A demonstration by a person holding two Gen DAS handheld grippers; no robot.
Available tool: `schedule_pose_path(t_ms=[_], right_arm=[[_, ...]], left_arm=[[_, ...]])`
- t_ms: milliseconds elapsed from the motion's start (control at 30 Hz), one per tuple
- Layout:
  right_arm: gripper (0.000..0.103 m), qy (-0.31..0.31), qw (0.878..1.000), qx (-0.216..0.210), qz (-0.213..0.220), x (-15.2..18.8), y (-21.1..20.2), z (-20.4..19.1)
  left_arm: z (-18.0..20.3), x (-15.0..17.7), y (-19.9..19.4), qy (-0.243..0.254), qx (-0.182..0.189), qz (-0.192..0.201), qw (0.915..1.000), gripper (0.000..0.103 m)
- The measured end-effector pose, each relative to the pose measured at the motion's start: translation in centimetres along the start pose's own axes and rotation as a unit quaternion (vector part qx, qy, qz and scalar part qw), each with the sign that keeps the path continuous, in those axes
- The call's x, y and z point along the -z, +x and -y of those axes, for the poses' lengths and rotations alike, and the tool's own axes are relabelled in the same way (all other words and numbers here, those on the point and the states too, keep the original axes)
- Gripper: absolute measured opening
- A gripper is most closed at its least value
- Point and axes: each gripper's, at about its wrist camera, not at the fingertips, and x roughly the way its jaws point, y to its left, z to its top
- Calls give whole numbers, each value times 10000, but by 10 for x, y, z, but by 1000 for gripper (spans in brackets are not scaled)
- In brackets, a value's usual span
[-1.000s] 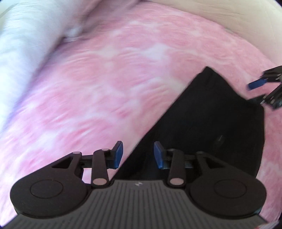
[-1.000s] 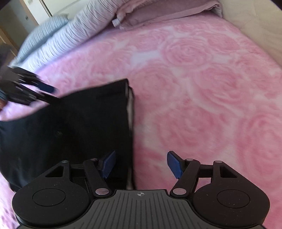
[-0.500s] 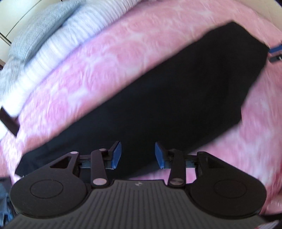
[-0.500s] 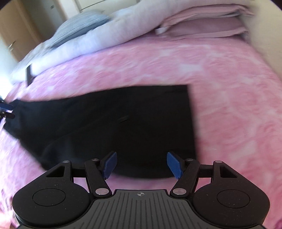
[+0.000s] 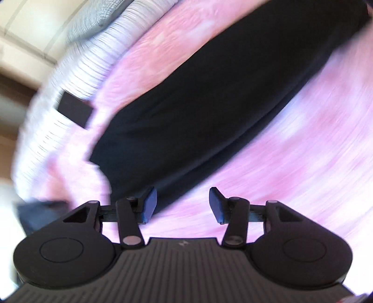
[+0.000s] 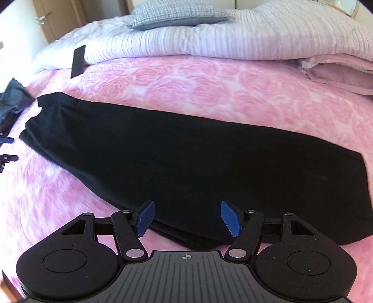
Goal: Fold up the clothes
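Note:
A long black garment (image 6: 186, 158) lies flat across the pink rose-patterned bedspread (image 6: 209, 88), narrow end at the left, wide end at the right. In the left wrist view the same garment (image 5: 221, 88) runs diagonally up to the right. My right gripper (image 6: 186, 218) is open and empty, hovering over the garment's near edge. My left gripper (image 5: 183, 205) is open and empty near the garment's narrow end, its left pad over the cloth; it also shows at the left edge of the right wrist view (image 6: 7, 149).
A white ribbed duvet (image 6: 209, 39) with a grey pillow (image 6: 177, 11) lies along the far side. A folded pink blanket (image 6: 340, 72) sits at the far right. A small black rectangle (image 6: 78, 60) rests against the duvet. Dark grey clothes (image 6: 14, 98) lie at the left edge.
Both grippers have pulled back and swung apart. The garment, seen folded short a second ago, now lies stretched out long. Both grippers stay open.

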Motion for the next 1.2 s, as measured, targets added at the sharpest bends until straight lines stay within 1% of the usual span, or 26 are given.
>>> schedule_pose_path(t_ms=[33, 100, 133, 167, 233, 267, 333, 400, 433, 467, 500, 600, 667, 700, 800, 900, 967, 1067, 1167, 1200], right_arm=[[67, -74, 10000, -45, -16, -7, 10, -28], [67, -465, 9987, -187, -20, -21, 31, -87], [67, -700, 9971, -288, 12, -28, 42, -115], [66, -942, 9948, -395, 53, -35, 53, -144], [66, -1437, 9877, -599, 133, -48, 75, -197], [66, -1693, 9830, -693, 172, -54, 86, -221], [66, -2094, 9743, -776, 280, -66, 107, -260], [66, -2357, 9675, -866, 303, -75, 128, -289], [66, -2435, 9651, -916, 295, -78, 137, -299], [66, -2509, 9630, -943, 275, -81, 147, -308], [66, -2584, 9611, -943, 242, -83, 156, -315], [66, -2601, 9611, -928, 120, -90, 170, -329], [66, -2614, 9603, -964, 140, -95, 170, -332], [66, -2625, 9598, -983, 155, -98, 169, -333], [66, -2733, 9562, -1035, 185, -109, 173, -336], [66, -2774, 9550, -1026, 227, -128, 184, -344], [67, -2791, 9543, -1031, 294, -141, 188, -349], [67, -2873, 9497, -1230, 213, -153, 202, -362], [66, -3094, 9385, -1519, 181, -165, 217, -382], [66, -3139, 9353, -1626, 179, -171, 224, -389]], left_arm=[[-11, 16, 12, 280, -215, 43, 9994, 45], [-30, 41, 36, 862, -565, 147, 9946, 44], [-35, 51, 50, 1186, -658, 190, 9906, 42], [-39, 62, 63, 1505, -742, 230, 9855, 38], [-42, 79, 89, 2008, -733, 249, 9766, 36], [-44, 86, 99, 2179, -754, 312, 9726, 36], [-49, 92, 117, 2318, -844, 512, 9678, 33], [-52, 96, 127, 2439, -898, 761, 9626, 32], [-52, 95, 133, 2557, -913, 861, 9586, 29], [-51, 96, 136, 2666, -855, 888, 9559, 15], [-52, 98, 138, 2754, -796, 910, 9537, 3], [-66, 96, 124, 2279, -612, 796, 9685, 1], [-68, 97, 106, 2099, -553, 786, 9730, 1], [-67, 98, 105, 2047, -487, 750, 9747, 1], [-66, 102, 101, 1890, -293, 642, 9794, 1], [-64, 104, 91, 1677, -213, 557, 9840, 1], [-58, 107, 88, 1623, -252, 554, 9849, 1], [-53, 114, 106, 1533, -244, 503, 9866, 1], [-50, 117, 114, 1504, -259, 549, 9868, 1], [-51, 119, 113, 1401, -263, 563, 9882, 2]])
